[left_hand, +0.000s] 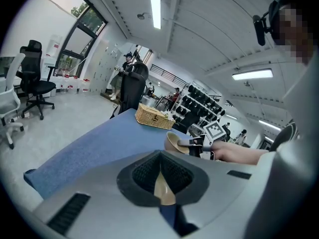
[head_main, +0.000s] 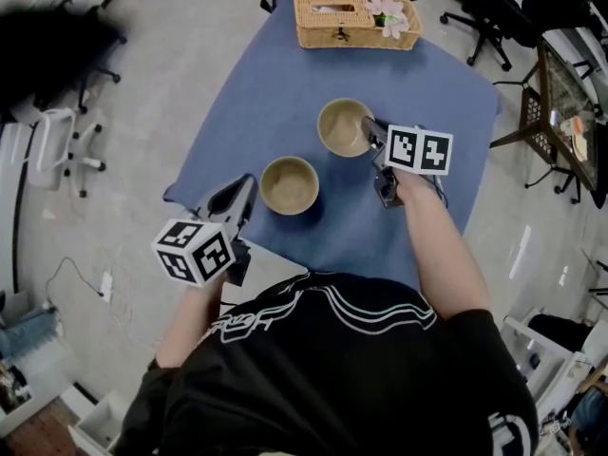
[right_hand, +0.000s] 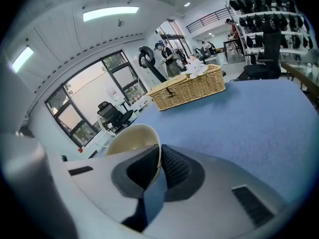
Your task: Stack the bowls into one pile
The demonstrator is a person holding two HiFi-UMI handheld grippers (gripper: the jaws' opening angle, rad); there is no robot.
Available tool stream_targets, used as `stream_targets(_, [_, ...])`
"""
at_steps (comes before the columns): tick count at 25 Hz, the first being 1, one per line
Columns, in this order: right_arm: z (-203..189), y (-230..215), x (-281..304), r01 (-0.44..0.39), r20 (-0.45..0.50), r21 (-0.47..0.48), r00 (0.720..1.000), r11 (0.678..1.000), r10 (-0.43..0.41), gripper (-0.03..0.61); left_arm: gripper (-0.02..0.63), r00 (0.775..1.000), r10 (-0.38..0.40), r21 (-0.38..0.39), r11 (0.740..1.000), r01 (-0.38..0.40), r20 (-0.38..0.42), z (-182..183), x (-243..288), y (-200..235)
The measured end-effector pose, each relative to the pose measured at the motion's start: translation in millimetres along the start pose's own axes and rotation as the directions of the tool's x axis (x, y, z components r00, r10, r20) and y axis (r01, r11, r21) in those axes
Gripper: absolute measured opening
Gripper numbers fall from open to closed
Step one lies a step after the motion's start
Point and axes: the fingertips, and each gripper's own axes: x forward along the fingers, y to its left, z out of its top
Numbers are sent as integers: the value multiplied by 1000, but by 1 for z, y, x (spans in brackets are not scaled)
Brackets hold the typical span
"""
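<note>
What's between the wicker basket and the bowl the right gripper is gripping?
Nothing: only bare blue tablecloth runs from the bowl in the right gripper to the wicker basket, in the head view.

Your table [head_main: 275, 84] is covered with a blue cloth. At its 12 o'clock edge you have a wicker basket [head_main: 347, 22] with a small latch on its front and something pale pink and flower-like [head_main: 391, 13] at its right end. On the grey floor around you, a white chair [head_main: 62, 150] stands at 9 o'clock, black office chairs [head_main: 484, 12] at 1 o'clock and a dark-framed side table [head_main: 560, 103] at 3 o'clock. A thin cable [head_main: 66, 274] trails at 8 o'clock.
</note>
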Motion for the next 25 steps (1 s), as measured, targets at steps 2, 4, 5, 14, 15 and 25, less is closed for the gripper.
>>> stream_targets(2, [-2, 15, -2, -29, -3, -24, 1000, 999, 28, 40, 23, 1000, 2, -2, 1000, -2, 3, -2, -2, 0])
stream_targets(4, [-4, 31, -4, -56, -9, -54, 998, 997, 56, 40, 23, 1000, 0, -3, 1000, 0, 3, -2, -3, -2])
stream_targets(5, [-4, 39, -5, -70, -11, -66, 998, 995, 70, 40, 23, 1000, -1, -4, 1000, 1, 5, -1, -4, -2])
stream_targets(14, [-16, 98, -12, -176, -59, -157, 984, 972, 169, 40, 23, 999, 9, -24, 1000, -8, 48, 1, -24, -7])
stream_targets(15, [-17, 103, -12, -186, -64, -164, 982, 969, 178, 40, 23, 999, 14, -26, 1000, -13, 51, 1, -27, -6])
stream_targets(25, [-46, 135, -6, -251, -140, -218, 964, 943, 225, 40, 23, 996, 62, -44, 997, -59, 61, -9, -45, 2])
